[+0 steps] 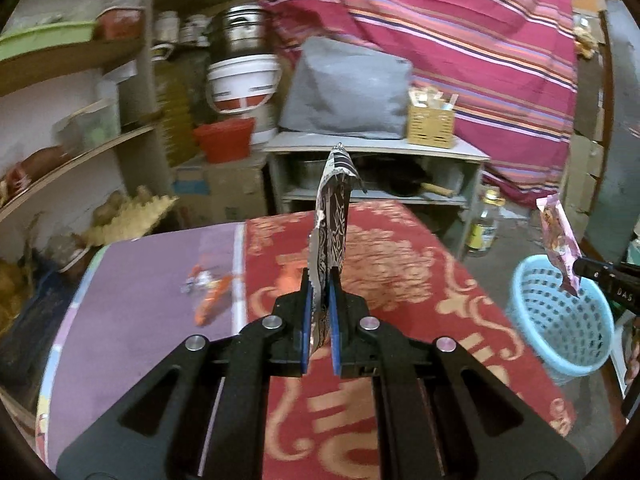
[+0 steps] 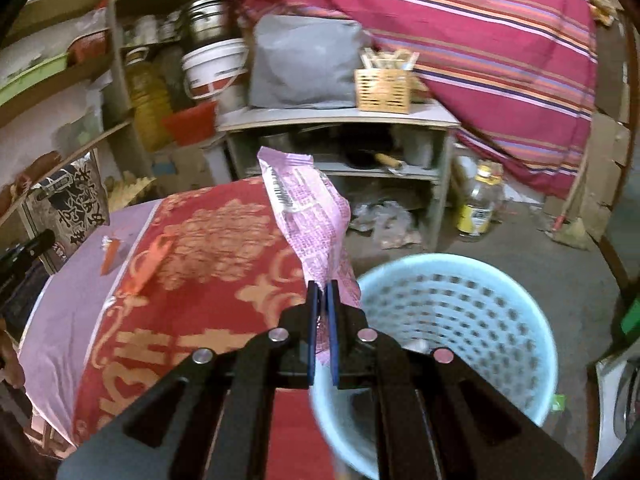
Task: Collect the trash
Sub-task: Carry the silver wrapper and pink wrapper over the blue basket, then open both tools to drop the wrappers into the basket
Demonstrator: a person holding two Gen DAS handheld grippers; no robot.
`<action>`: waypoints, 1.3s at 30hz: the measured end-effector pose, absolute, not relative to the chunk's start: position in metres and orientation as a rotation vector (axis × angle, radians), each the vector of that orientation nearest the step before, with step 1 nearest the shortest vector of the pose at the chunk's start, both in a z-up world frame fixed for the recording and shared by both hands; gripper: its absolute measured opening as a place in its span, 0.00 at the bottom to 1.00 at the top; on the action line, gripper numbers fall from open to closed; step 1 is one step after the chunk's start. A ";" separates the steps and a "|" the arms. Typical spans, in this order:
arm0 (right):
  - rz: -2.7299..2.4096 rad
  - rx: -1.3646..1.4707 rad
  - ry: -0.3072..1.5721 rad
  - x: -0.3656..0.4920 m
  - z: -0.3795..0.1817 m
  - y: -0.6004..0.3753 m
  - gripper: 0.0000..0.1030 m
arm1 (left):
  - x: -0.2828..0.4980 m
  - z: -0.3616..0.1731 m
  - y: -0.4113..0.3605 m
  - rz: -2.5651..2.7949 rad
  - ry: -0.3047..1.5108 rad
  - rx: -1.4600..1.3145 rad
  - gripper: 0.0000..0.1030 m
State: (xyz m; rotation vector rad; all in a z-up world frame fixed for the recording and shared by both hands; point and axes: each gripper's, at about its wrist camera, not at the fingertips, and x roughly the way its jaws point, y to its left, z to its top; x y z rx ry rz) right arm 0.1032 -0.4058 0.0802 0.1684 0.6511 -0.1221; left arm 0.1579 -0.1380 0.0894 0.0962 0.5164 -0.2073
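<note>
My left gripper (image 1: pixel 320 280) is shut on a dark patterned foil wrapper (image 1: pixel 333 216) that stands upright above the red patterned cloth (image 1: pixel 400 260) on the table. A pink snack wrapper (image 2: pixel 310 216) is pinched in my right gripper (image 2: pixel 323 286), which hangs by the rim of the light blue perforated basket (image 2: pixel 460 300). In the left wrist view that pink wrapper (image 1: pixel 558 240) and the right gripper (image 1: pixel 580 268) show over the blue basket (image 1: pixel 560 320) at the right. Orange wrappers (image 1: pixel 212 292) lie on the purple part of the table; the right wrist view shows the orange wrappers (image 2: pixel 146 264) too.
A grey low shelf unit (image 1: pixel 376 148) holds a grey bag and a woven box (image 1: pixel 430 124) behind the table. Wooden shelves (image 1: pixel 72 60) with jars, a white bucket (image 1: pixel 244 80) and a red tub stand left. A bottle (image 2: pixel 478 204) sits on the floor. A striped blanket (image 2: pixel 460 20) hangs behind.
</note>
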 end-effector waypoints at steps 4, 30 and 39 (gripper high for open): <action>-0.172 0.190 0.649 0.084 0.076 -0.441 0.05 | 0.155 0.088 -0.182 -0.279 0.511 0.115 0.06; -0.285 0.307 0.708 0.040 0.032 -0.549 0.05 | 0.138 0.026 -0.373 -0.612 0.613 0.240 0.06; -0.253 0.303 0.729 0.052 0.027 -0.536 0.05 | 0.139 0.018 -0.377 -0.585 0.631 0.279 0.40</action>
